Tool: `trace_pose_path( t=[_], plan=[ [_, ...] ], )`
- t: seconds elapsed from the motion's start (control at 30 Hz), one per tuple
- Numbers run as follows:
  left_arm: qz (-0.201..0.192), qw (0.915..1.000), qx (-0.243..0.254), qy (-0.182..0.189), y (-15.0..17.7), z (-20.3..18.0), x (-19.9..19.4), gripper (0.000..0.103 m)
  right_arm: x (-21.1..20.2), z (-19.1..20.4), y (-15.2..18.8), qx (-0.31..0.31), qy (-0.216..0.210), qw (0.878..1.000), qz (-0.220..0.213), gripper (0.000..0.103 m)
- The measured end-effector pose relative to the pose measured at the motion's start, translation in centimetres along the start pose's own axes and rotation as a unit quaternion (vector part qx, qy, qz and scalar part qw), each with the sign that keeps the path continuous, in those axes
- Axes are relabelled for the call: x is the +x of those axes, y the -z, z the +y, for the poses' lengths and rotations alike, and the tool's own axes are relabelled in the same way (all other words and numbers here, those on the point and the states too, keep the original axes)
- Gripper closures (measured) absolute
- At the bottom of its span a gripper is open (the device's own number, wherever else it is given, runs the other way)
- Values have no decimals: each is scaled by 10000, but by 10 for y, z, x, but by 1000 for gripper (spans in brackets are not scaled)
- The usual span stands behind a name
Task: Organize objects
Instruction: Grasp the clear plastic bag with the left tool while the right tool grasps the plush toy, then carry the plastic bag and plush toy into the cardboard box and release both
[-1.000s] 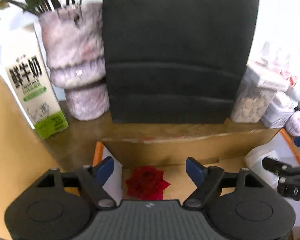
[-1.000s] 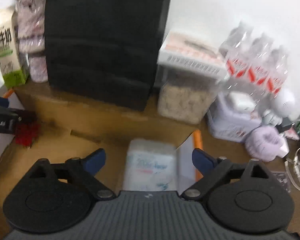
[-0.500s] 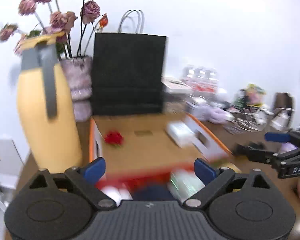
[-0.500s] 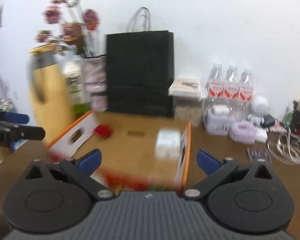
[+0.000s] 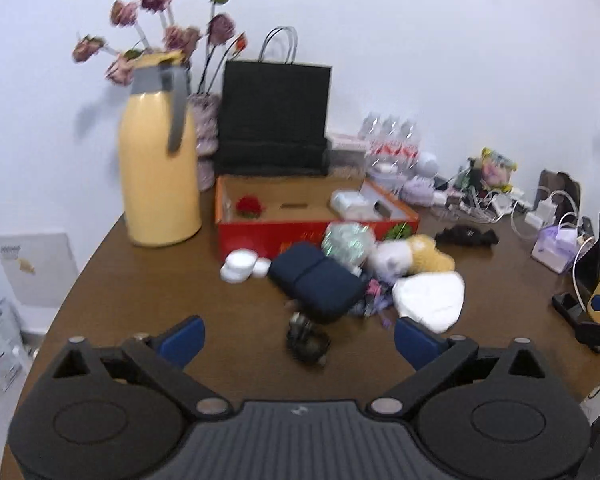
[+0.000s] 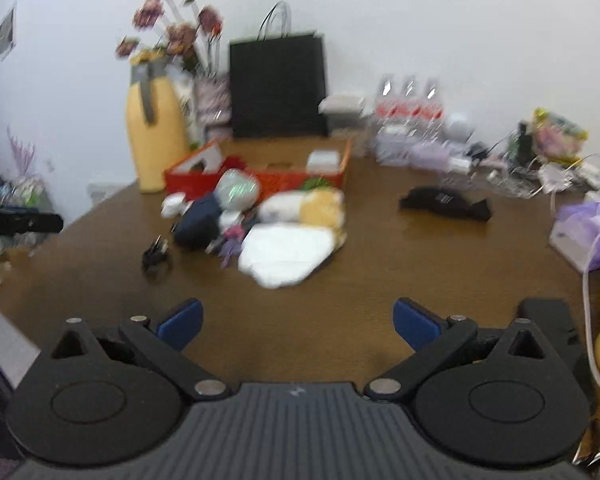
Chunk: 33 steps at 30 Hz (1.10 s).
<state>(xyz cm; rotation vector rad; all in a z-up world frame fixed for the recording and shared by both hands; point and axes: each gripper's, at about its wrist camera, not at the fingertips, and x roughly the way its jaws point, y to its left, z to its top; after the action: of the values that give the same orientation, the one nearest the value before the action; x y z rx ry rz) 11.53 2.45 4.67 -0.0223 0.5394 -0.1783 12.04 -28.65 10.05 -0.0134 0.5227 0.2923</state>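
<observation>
Both views were smeared by motion. The heap of small objects [image 5: 356, 276] in front of the red box [image 5: 308, 232] blurred together, several impossible to name. The box's front wall hid part of its floor. The bottle labels [image 6: 410, 110] were unreadable, and the counter [image 6: 380, 280] ran off the frame's edges.

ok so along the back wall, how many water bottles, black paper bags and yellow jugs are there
water bottles: 3
black paper bag: 1
yellow jug: 1
total: 5
</observation>
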Motion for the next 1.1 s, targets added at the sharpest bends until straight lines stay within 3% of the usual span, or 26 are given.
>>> trace_pose_path(
  t=[0.1, 0.2, 0.27, 0.33, 0.43, 0.5, 0.53, 0.57, 0.6, 0.73, 0.9, 1.0, 1.1],
  plan=[
    [-274, 9986, 336, 308, -11, -16, 36, 1, 35, -5, -5, 141, 87, 9998, -99, 0],
    [-306, 9975, 632, -12, -23, -32, 91, 3, 84, -2, -15, 55, 237, 9997, -84, 0],
    [-215, 9969, 746, 145, -34, -38, 127, 3, 115, 2, -25, -84, 175, 9997, -134, 1],
    [-193, 9962, 800, 292, -44, -41, 157, 3, 147, 3, -37, -146, 177, 9997, -25, 8],
    [-55, 9967, 783, 217, -55, -41, 199, 9, 194, 4, -51, -240, 278, 9992, 167, 19],
    [50, 9969, 712, 318, -62, -39, 223, 11, 221, 3, -56, -264, 250, 9988, 319, 21],
    [136, 9973, 631, 340, -63, -36, 233, 16, 235, 2, -57, -271, 203, 9984, 462, 26],
    [244, 9975, 552, 358, -66, -35, 241, 43, 244, 1, -57, -264, 166, 9978, 591, 45],
    [341, 9971, 493, 476, -67, -34, 246, 68, 251, 0, -56, -216, 145, 9975, 656, 53],
    [7, 9965, 380, 741, -73, -28, 225, 71, 242, -5, -58, -88, 162, 9993, 320, 57],
    [-625, 9953, 317, 664, -85, -20, 161, 72, 194, -10, -76, 80, 434, 9973, -589, 57],
    [-633, 9969, 159, 429, -78, -12, 128, 71, 159, -8, -79, 220, 225, 9957, -874, 57],
    [-463, 9988, 36, 128, -55, -8, 100, 71, 129, 8, -63, 169, -92, 9961, -861, 56]
  ],
)
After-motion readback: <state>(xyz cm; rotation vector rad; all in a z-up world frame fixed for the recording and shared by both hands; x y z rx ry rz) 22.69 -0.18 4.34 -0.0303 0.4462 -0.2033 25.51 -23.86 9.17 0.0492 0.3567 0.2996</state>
